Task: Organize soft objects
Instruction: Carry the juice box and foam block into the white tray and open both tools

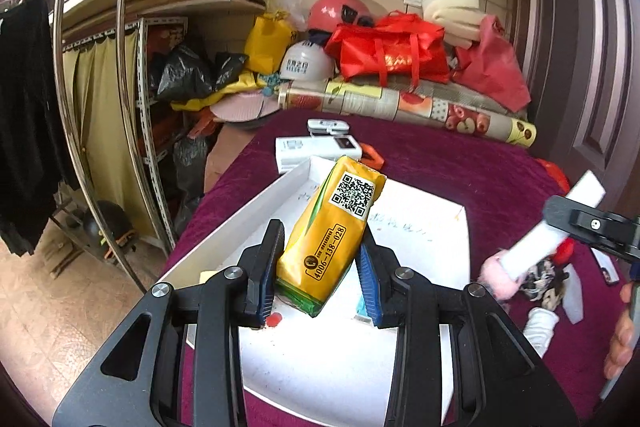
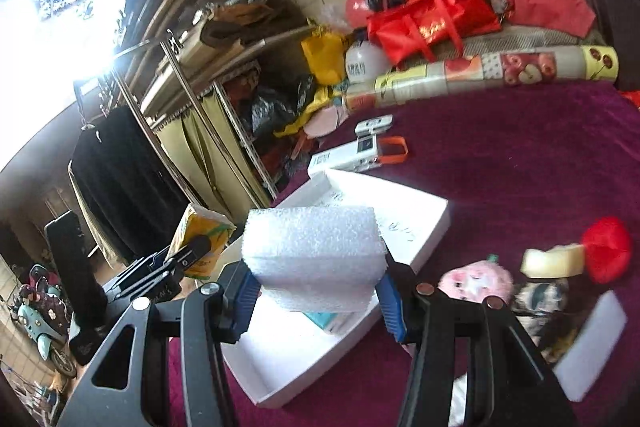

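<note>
We have the left gripper (image 1: 320, 267) clamped on a yellow tissue pack (image 1: 332, 239), pads tight against both its sides, pack tilted with the QR label end pointing away and up, held above the white tray (image 1: 420, 227). Right gripper (image 2: 316, 291) is closed on a white foam block (image 2: 316, 259), blue pads pressing its two sides, block over the near part of the same tray. A small teal-and-white pack (image 2: 334, 321) lies inside the tray, under the foam block. Tray sits on the purple cloth (image 2: 520, 167). Still on the cloth to the tray's right: pink plush (image 2: 476, 283), red soft piece (image 2: 608, 251), cream foam piece (image 2: 554, 261), black-and-white plush (image 2: 540, 299), flat white foam slab (image 2: 592, 347). Beyond the tray, a white device (image 2: 348, 155) with an orange loop (image 2: 394, 149).
</note>
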A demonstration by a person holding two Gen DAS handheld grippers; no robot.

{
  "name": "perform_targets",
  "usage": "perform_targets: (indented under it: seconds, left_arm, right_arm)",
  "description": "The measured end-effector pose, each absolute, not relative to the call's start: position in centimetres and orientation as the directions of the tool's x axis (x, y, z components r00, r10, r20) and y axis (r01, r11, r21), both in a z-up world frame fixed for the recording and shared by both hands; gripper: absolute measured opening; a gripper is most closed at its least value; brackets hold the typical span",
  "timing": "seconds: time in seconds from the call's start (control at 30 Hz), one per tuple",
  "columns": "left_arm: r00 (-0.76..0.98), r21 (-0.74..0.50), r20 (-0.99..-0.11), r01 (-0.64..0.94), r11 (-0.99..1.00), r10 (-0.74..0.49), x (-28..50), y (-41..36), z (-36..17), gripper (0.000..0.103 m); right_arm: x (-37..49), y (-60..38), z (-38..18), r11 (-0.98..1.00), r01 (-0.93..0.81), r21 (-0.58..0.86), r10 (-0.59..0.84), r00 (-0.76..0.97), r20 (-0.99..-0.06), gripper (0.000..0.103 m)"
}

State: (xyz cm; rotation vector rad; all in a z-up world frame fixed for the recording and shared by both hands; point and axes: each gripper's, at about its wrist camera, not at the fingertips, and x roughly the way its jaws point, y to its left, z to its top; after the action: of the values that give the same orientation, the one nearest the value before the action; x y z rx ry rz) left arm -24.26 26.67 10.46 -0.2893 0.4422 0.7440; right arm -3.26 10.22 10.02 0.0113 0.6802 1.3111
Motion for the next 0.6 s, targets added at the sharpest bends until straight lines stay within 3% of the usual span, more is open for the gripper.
perform_targets:
  seconds: [0.4,0.6]
  left_arm:
    - [0.586,-0.028,-0.513,-0.742,0.670,0.628,-22.1,29.2,8.6,0.035]
    - [0.596,-0.076,-0.518,-0.746,0.662,0.613,-22.0,30.9,8.6,0.036]
  right_arm:
    - [-2.0,15.6,7.1,0.328,-0.870,0.368,0.861,0.115,-0.495,0.052]
    - [-1.3,17.0,6.0,0.356,-0.860,0.367,0.846,0.129,-0.517,0.052]
